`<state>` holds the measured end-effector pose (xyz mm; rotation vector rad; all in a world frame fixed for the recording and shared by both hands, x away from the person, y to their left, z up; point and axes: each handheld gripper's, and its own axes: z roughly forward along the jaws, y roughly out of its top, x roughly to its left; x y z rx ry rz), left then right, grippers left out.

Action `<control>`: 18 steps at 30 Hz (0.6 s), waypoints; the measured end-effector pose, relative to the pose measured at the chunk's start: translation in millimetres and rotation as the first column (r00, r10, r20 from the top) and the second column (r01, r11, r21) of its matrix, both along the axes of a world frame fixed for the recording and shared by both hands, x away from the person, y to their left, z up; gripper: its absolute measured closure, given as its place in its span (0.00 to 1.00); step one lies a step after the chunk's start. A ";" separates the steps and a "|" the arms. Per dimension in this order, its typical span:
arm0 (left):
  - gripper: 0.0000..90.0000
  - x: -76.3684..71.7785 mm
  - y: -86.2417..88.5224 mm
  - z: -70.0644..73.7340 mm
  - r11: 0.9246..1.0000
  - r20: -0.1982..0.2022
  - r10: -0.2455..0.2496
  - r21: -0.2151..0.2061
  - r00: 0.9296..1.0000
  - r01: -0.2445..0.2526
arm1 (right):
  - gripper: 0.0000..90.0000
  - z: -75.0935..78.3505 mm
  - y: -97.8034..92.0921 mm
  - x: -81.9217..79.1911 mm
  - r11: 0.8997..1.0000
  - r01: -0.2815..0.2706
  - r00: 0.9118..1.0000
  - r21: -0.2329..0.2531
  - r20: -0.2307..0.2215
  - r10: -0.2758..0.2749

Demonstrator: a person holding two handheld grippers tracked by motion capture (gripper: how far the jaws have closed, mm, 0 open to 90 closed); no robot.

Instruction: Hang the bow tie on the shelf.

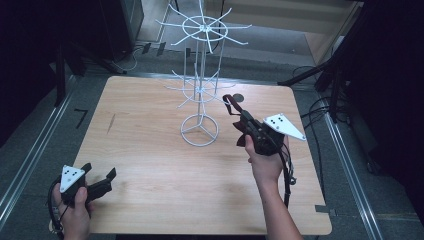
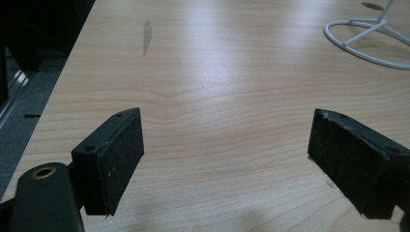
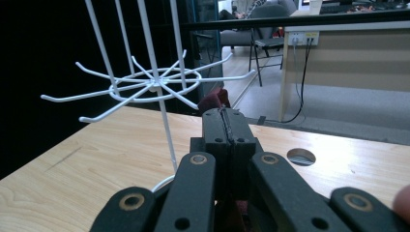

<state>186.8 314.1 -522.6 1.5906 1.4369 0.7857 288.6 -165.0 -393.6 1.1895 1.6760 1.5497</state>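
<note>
white wire hook rack (image 1: 200, 85): all white | dark red strap (image 1: 231, 103): maroon | light wood-grain bench (image 1: 150, 165): pale tan, one grey smudge | right gripper (image 3: 226, 116): black, white-grey plate with dark dots | left gripper (image 2: 227, 159): black

Dark red strap (image 1: 231, 104): a thin loop of fabric, clamped between the closed jaws of the right gripper (image 1: 243, 117). It is raised above the table, projecting toward 11 o'clock, just beside the lower hook ring of the white wire rack (image 1: 199, 90).
</note>
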 end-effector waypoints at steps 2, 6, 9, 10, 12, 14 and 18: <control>0.15 0.0 0.0 0.0 1.000 0.000 0.000 -0.001 1.000 0.000 | 1.00 0.2 0.8 -0.4 1.000 -0.002 1.000 -0.003 0.002 0.002; 0.15 0.0 -0.1 0.0 1.000 0.000 -0.001 -0.002 1.000 0.001 | 1.00 -0.7 4.7 -1.9 1.000 -0.013 1.000 -0.008 0.004 0.014; 0.15 -0.1 0.1 0.1 1.000 -0.001 -0.001 0.000 1.000 0.001 | 1.00 -3.6 8.2 -1.9 1.000 -0.019 1.000 -0.019 0.000 0.019; 0.15 -0.1 0.2 0.0 1.000 -0.001 -0.001 0.000 1.000 0.001 | 1.00 -5.2 9.5 -1.8 1.000 -0.023 1.000 -0.021 -0.003 0.023; 0.15 0.0 0.0 0.0 1.000 0.001 0.000 -0.002 1.000 0.000 | 1.00 -9.2 12.4 -1.2 0.999 -0.029 0.999 -0.027 -0.016 0.029; 0.15 0.0 0.1 0.0 1.000 0.000 -0.001 -0.001 1.000 0.001 | 1.00 -13.1 14.4 0.2 0.999 -0.030 0.999 -0.037 -0.017 0.030; 0.15 0.0 0.1 0.0 1.000 -0.001 -0.001 -0.003 1.000 0.001 | 1.00 -21.1 19.0 2.9 0.998 -0.038 0.998 -0.048 -0.042 0.036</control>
